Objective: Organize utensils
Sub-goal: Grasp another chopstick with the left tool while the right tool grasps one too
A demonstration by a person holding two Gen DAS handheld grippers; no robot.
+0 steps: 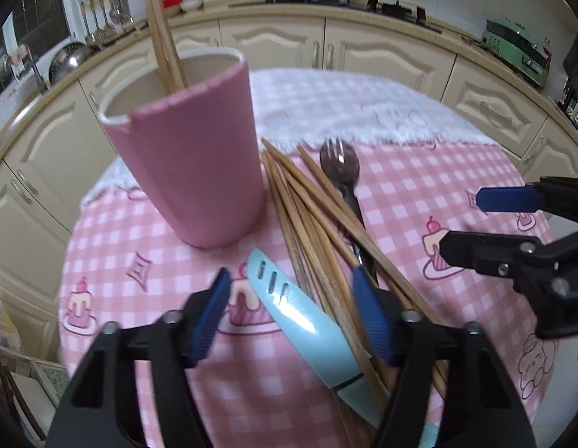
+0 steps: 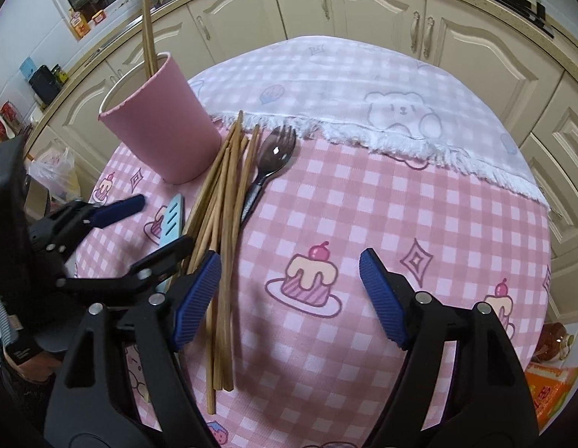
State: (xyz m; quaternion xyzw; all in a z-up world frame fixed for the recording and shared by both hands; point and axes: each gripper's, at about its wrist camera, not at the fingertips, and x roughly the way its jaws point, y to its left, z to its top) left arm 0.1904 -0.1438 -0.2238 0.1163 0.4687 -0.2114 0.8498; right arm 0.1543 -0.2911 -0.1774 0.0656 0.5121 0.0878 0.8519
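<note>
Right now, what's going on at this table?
A person is sorting utensils with two hand-held grippers. The left hand-held gripper sits low over the light blue plastic knife and the loose bundle of wooden chopsticks, jaws apart around them, nothing gripped. The right hand-held gripper is open over bare tablecloth. The pink cylindrical cup already holds some chopsticks; the dark spork lies on the table.

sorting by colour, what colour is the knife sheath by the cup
Light blue, clearest in the left wrist view: the knife sheath.

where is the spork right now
In both views the spork lies on the pink tablecloth, just right of the loose chopsticks.
</note>
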